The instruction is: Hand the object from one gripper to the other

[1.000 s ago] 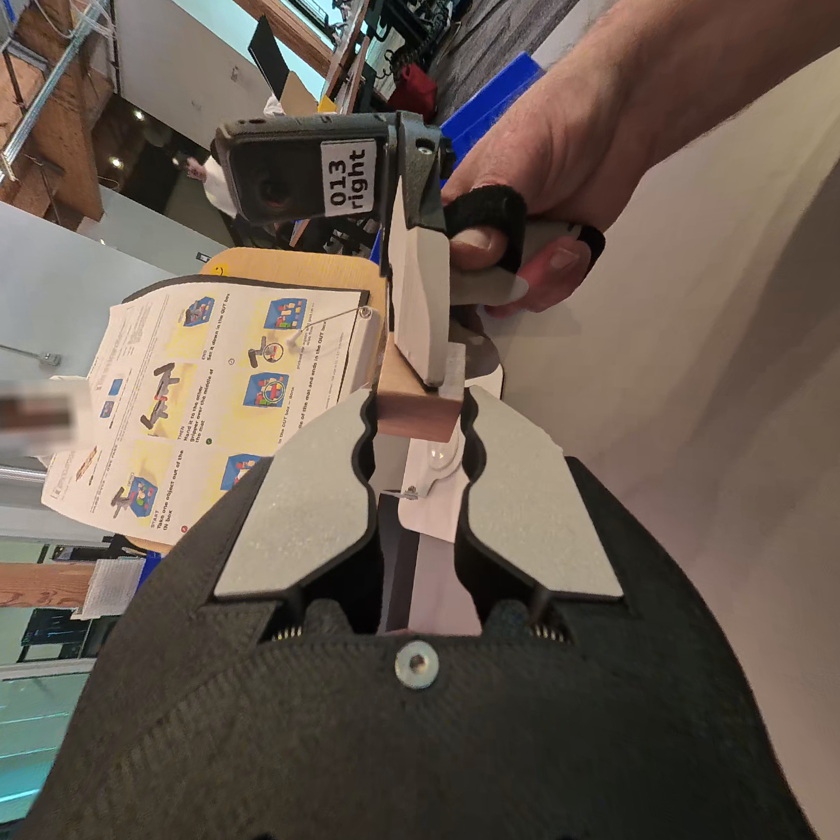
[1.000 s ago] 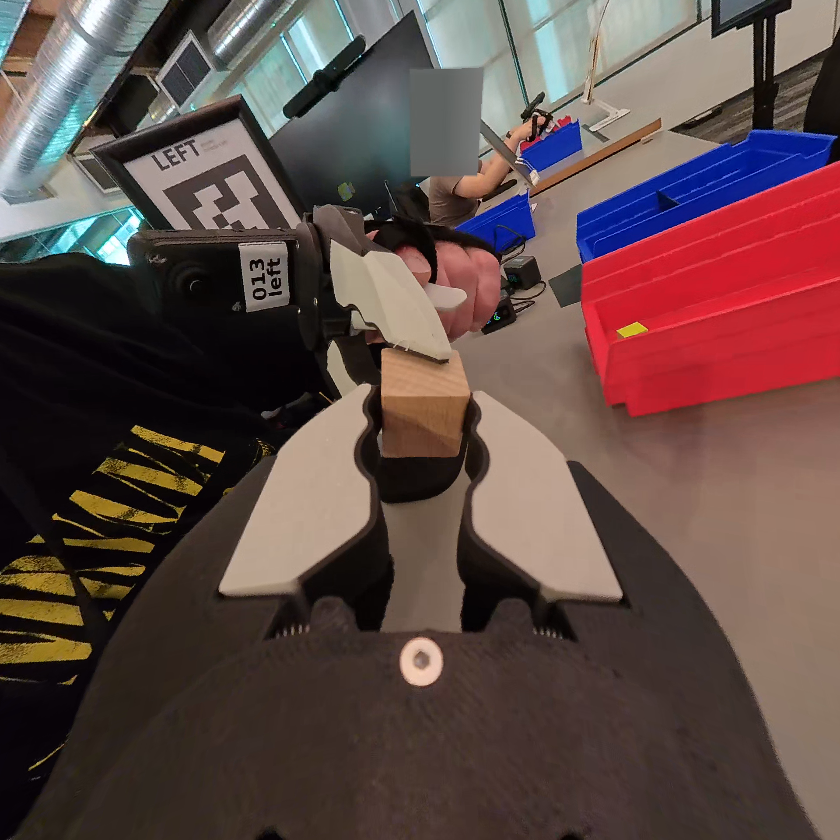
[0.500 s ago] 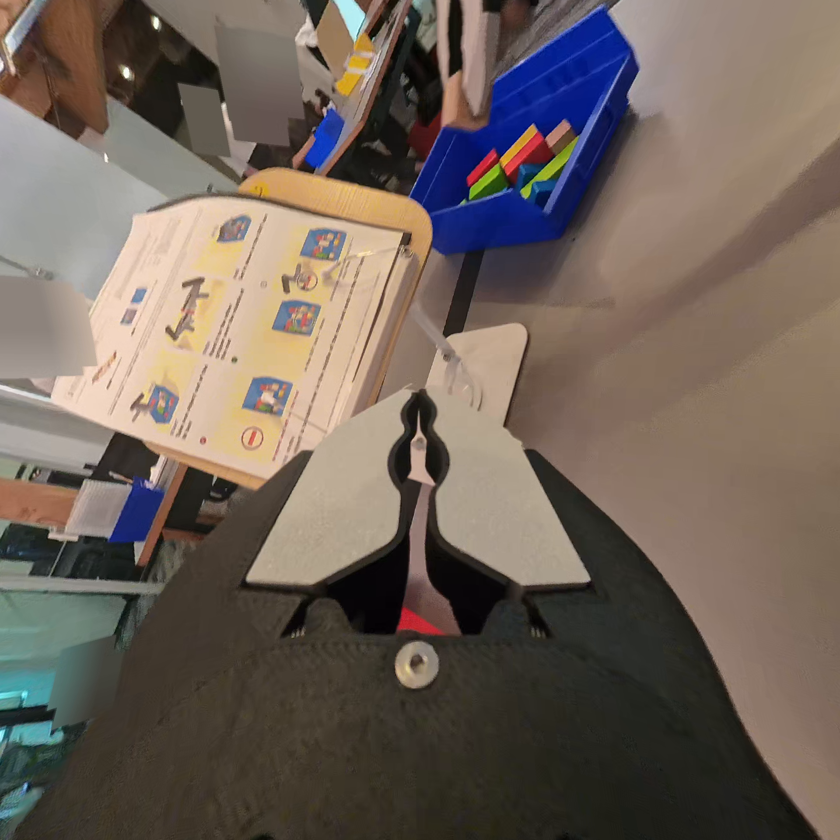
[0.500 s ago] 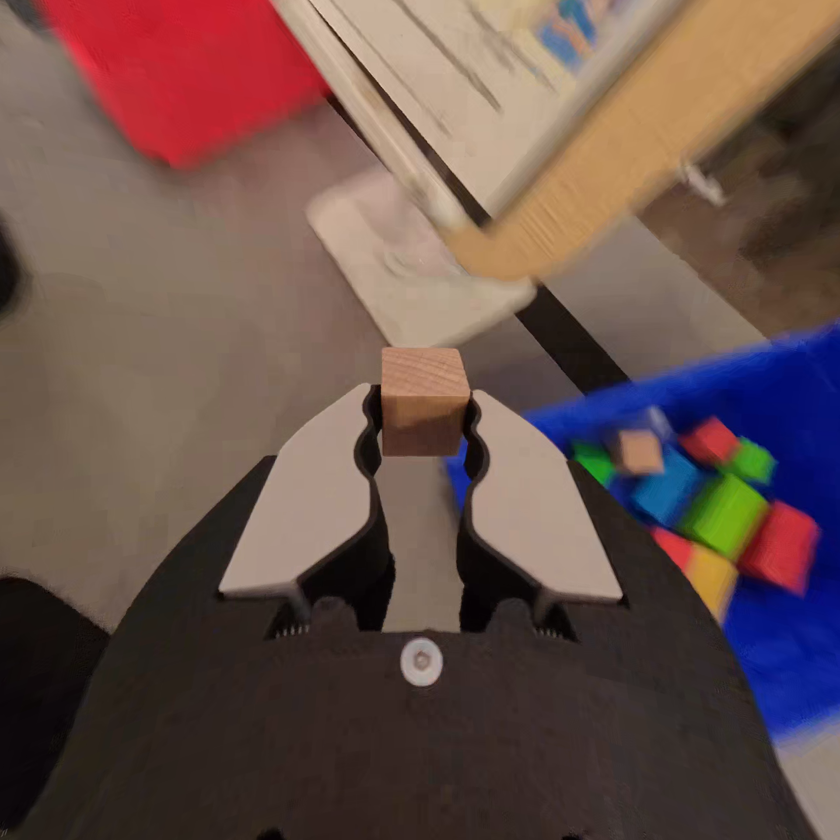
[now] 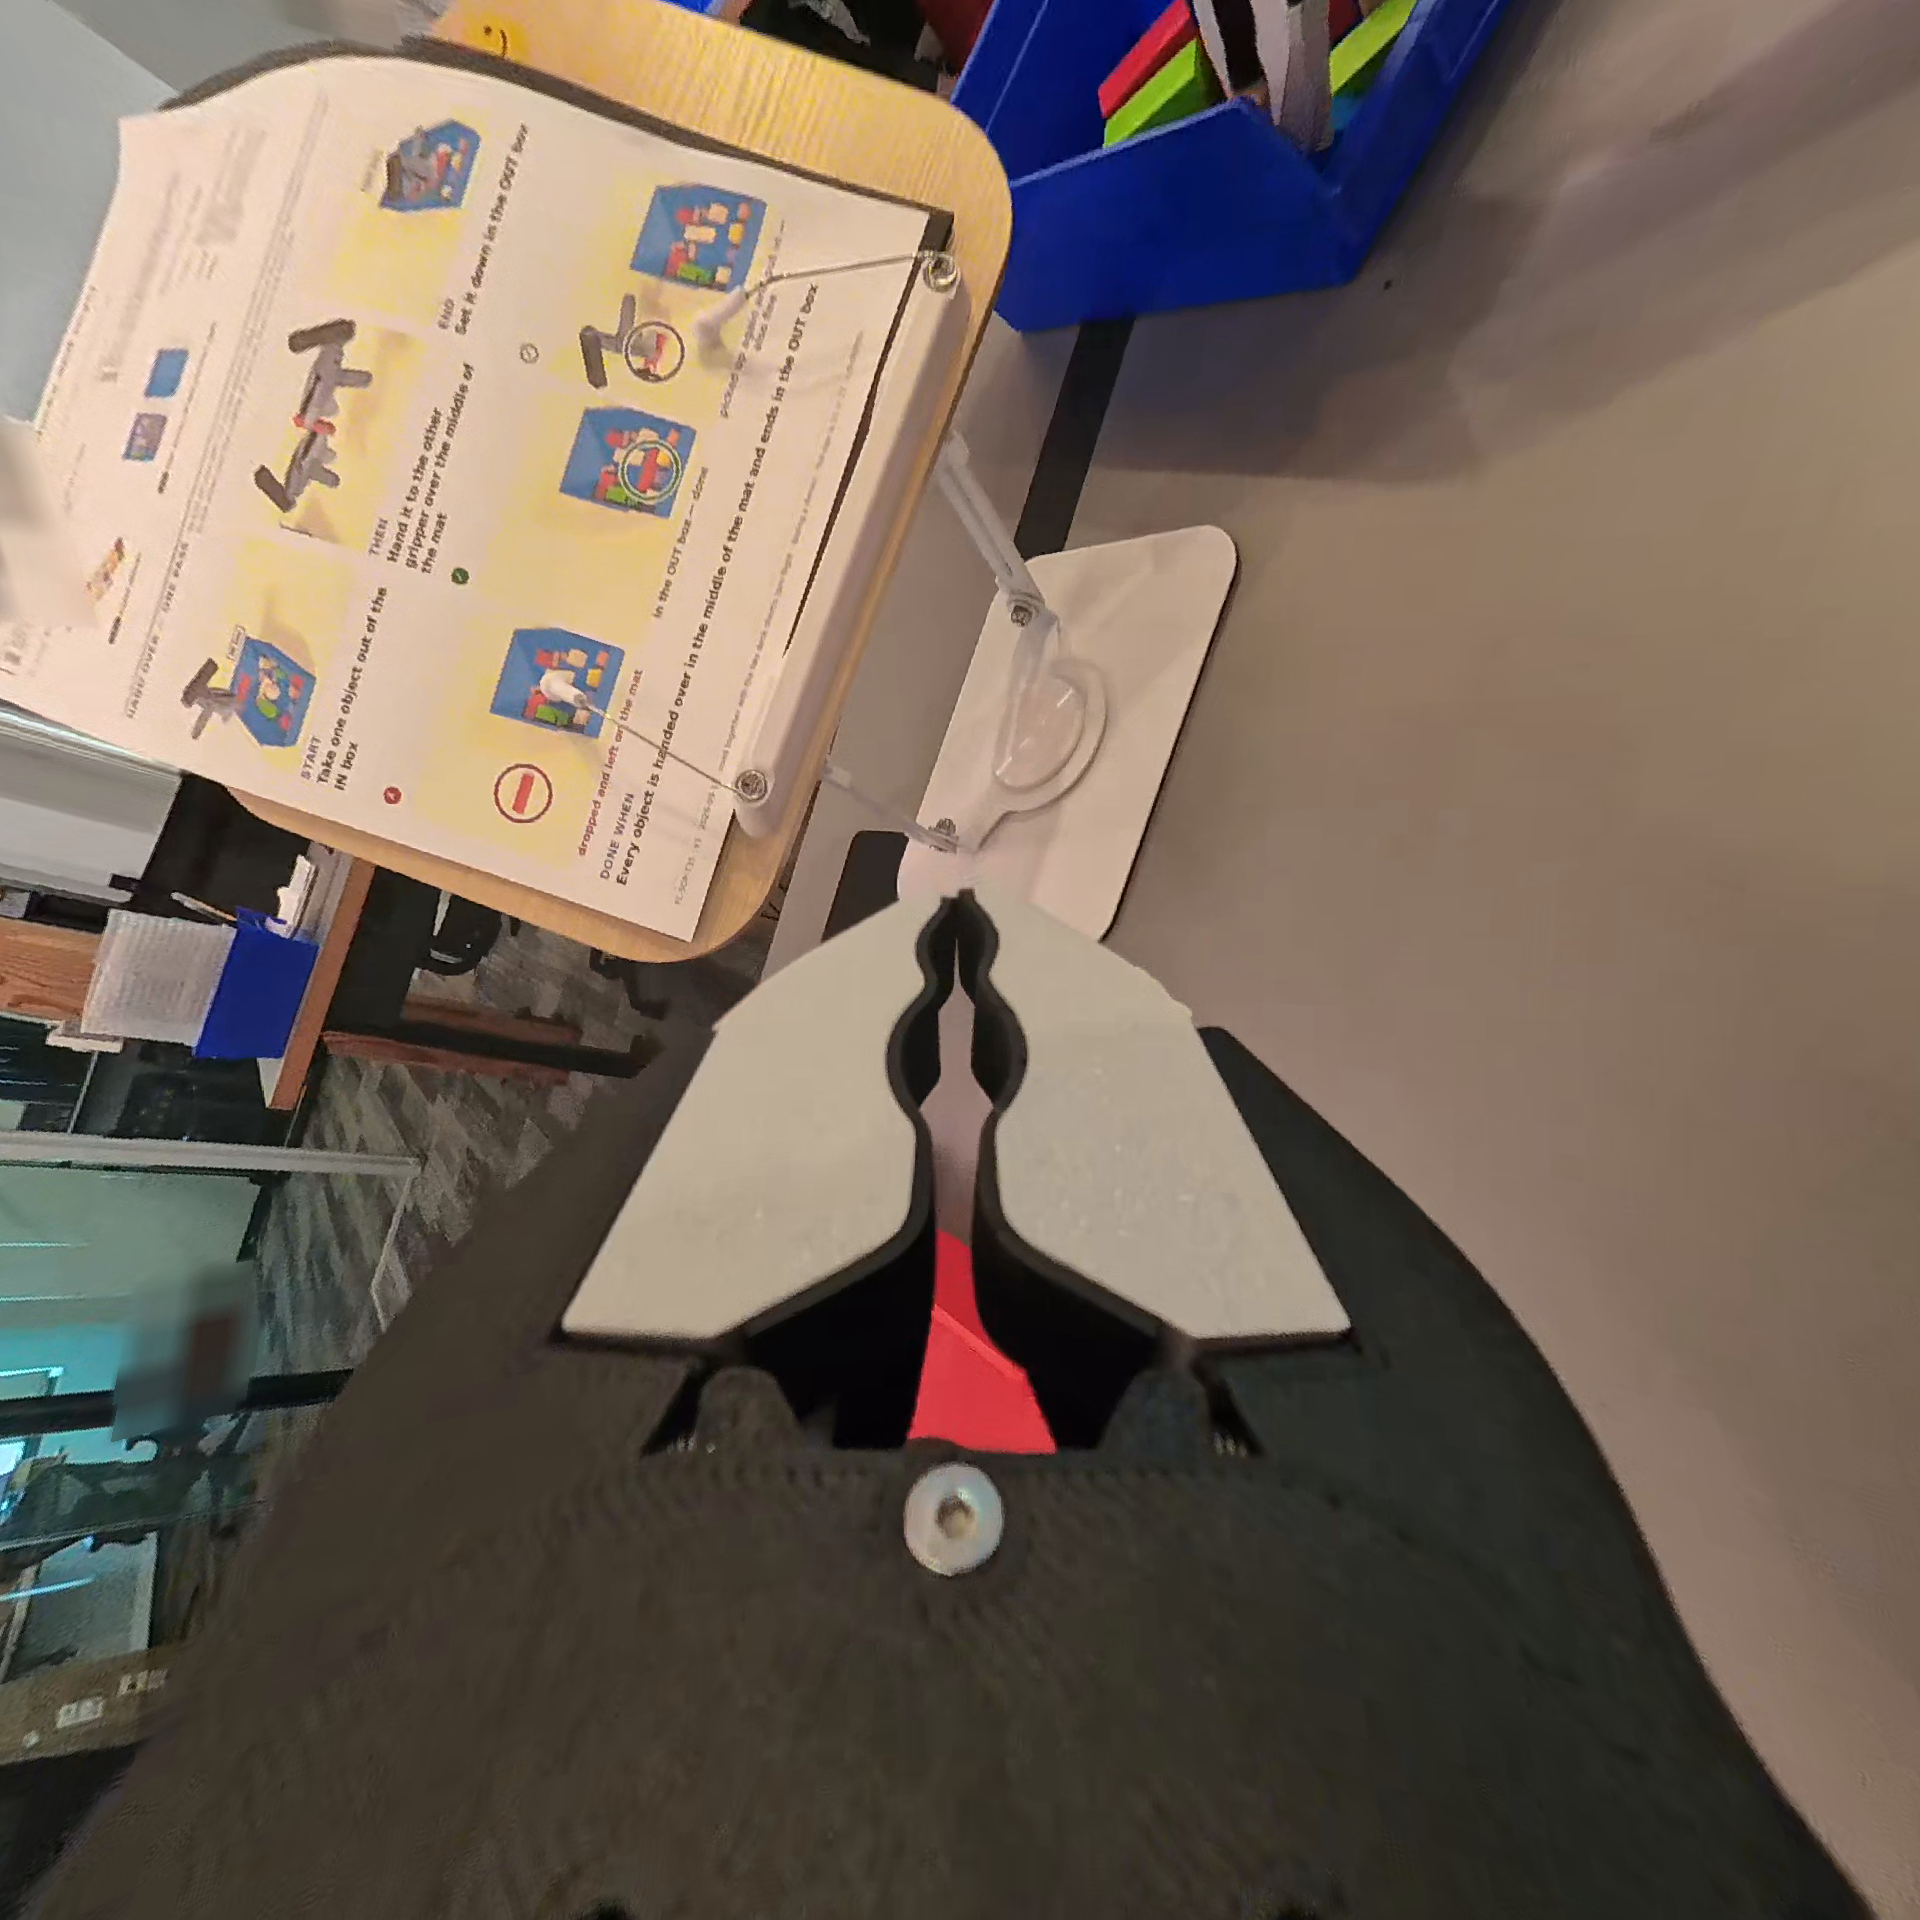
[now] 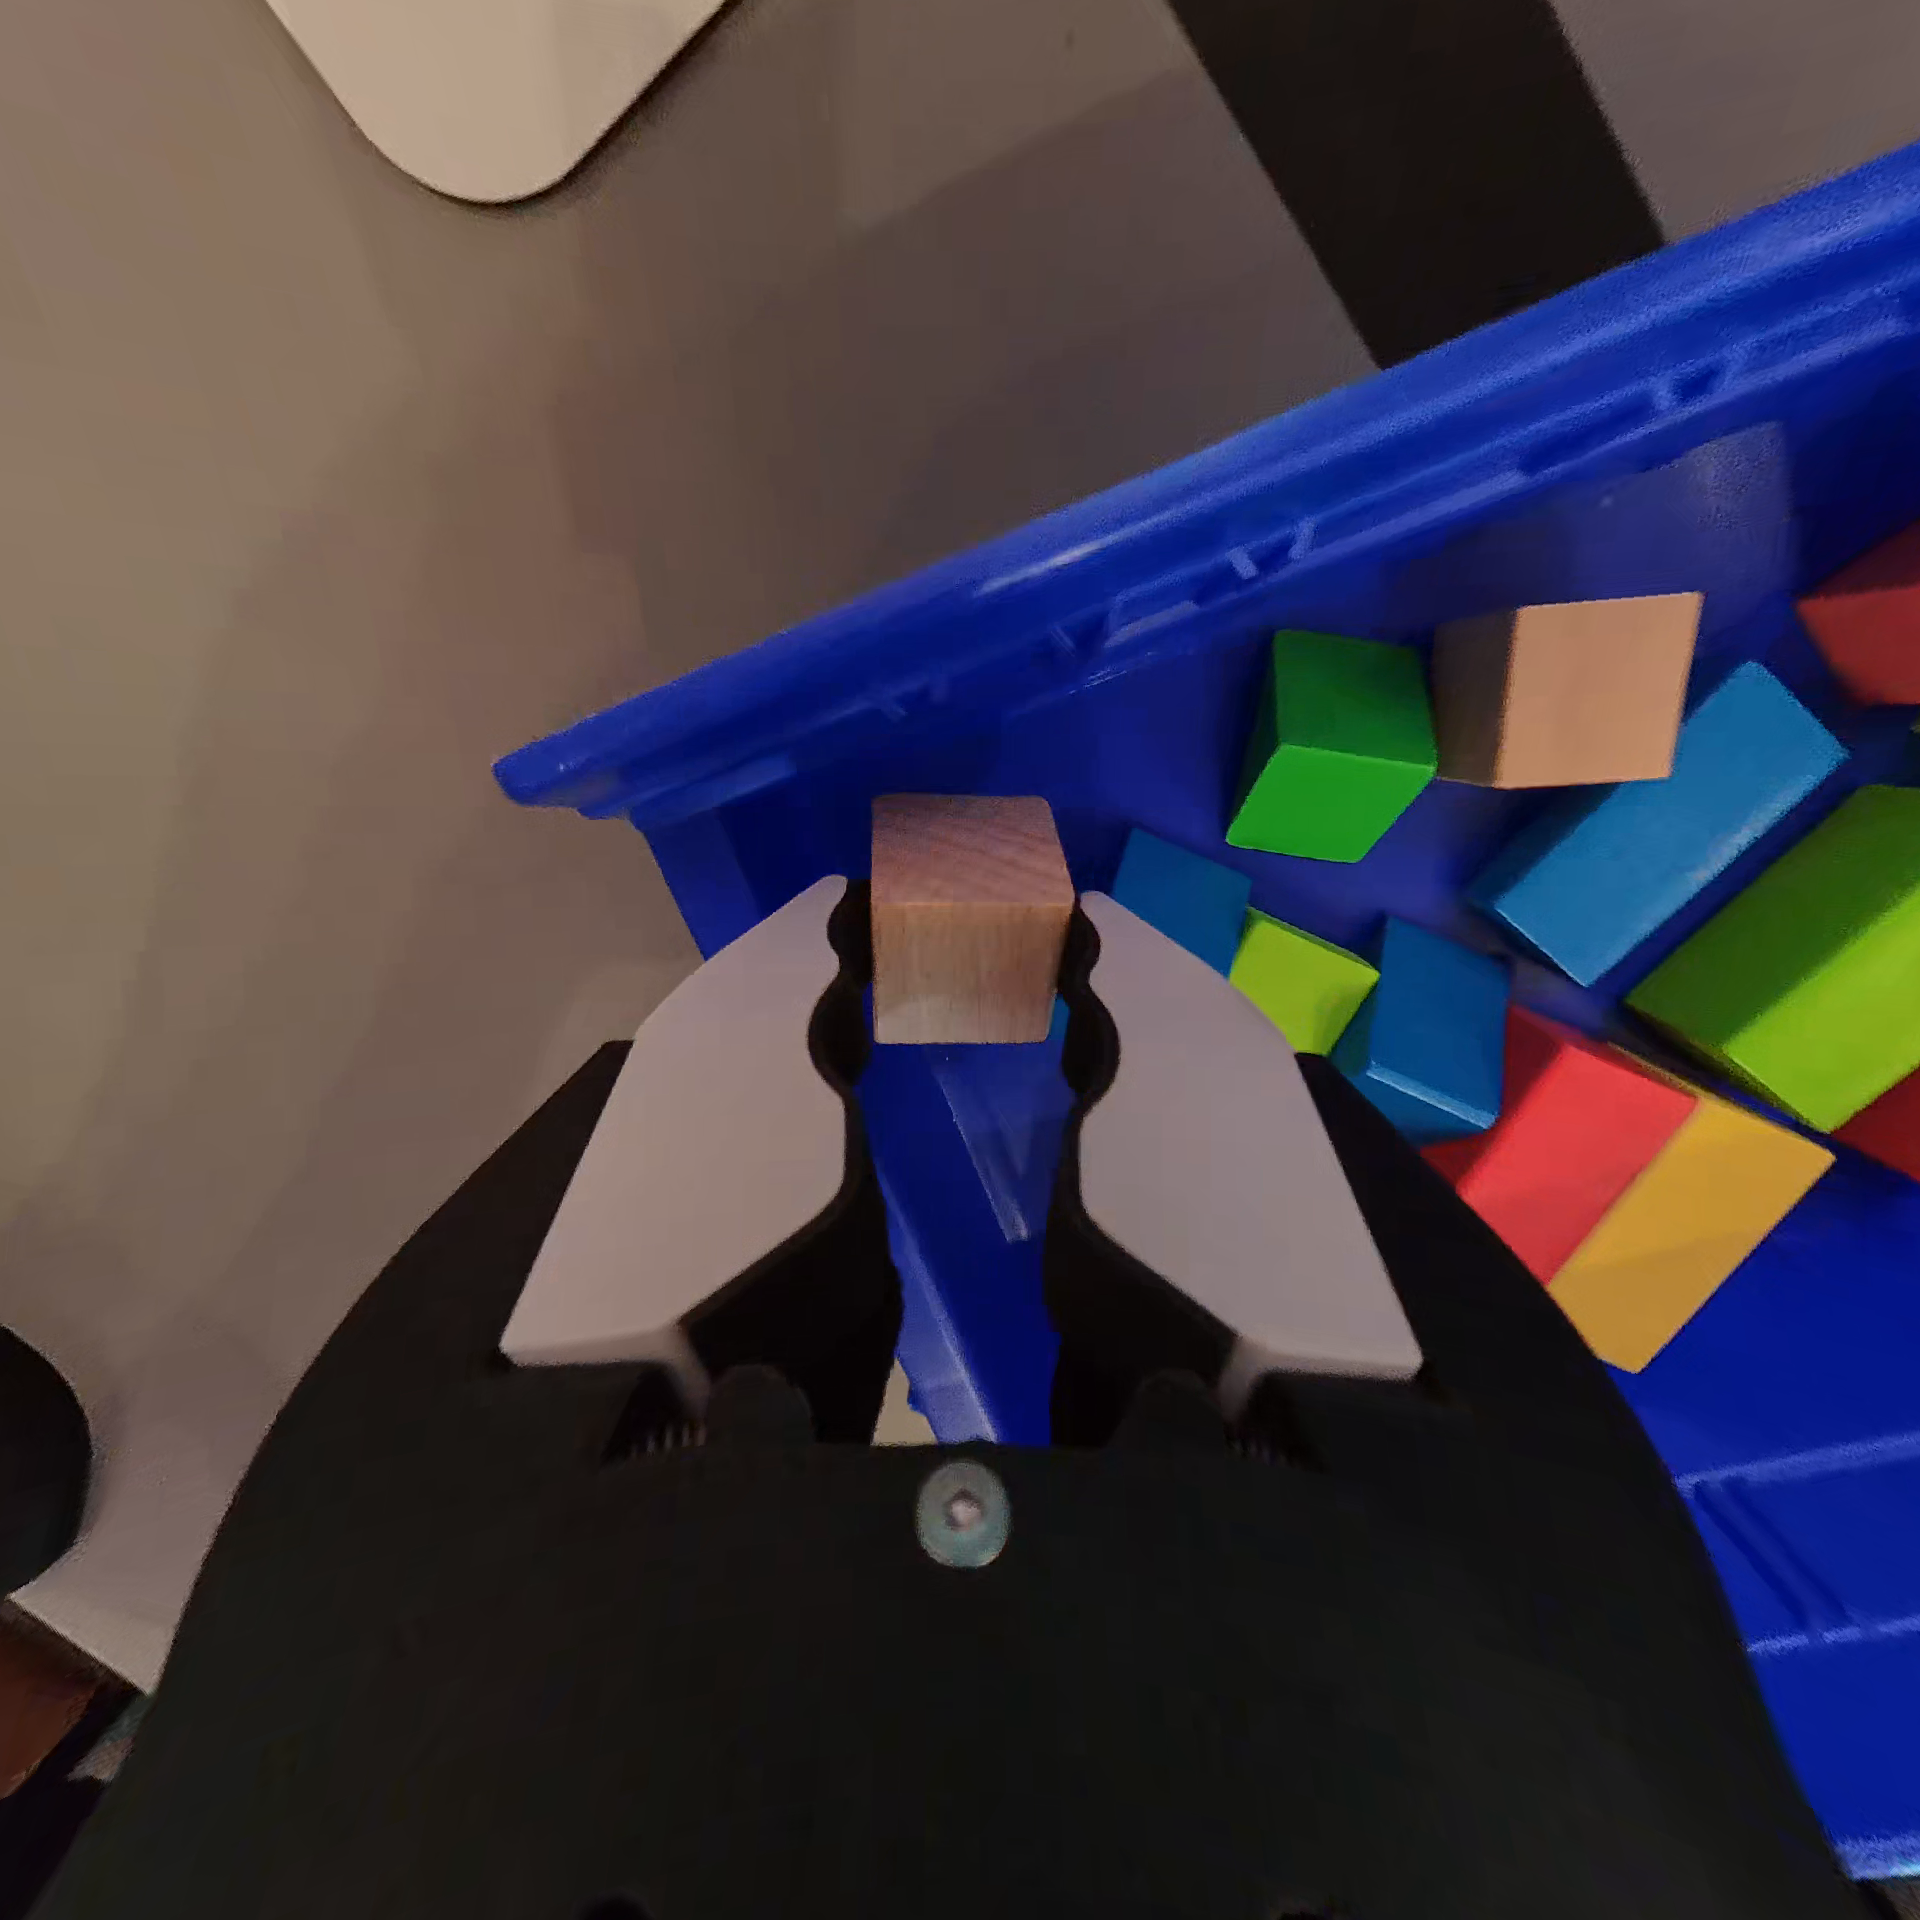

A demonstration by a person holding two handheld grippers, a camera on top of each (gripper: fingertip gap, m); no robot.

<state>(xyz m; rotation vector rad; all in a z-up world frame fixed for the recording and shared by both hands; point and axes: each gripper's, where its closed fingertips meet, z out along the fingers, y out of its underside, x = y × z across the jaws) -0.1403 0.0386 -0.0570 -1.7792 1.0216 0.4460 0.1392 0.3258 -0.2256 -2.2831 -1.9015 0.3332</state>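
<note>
Your right hand-held gripper (image 6: 971, 920) pinches the wooden cube (image 6: 971, 925) above the blue bin's (image 6: 1143, 540) near corner for release; your left hand-held gripper (image 5: 958, 914) is closed, empty.

A smooth grey table (image 5: 1558, 727) carries a blue plastic bin (image 6: 1143, 582) of coloured wooden blocks (image 6: 1558, 1143), and near it the flat white rounded base plate (image 5: 1153, 665) of a document stand.

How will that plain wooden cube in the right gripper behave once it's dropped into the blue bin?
The wooden cube looks rigid and probably light. Its flat faces suggest it will settle, not roll, though it may tip against the jumbled blocks in the blue bin.
</note>
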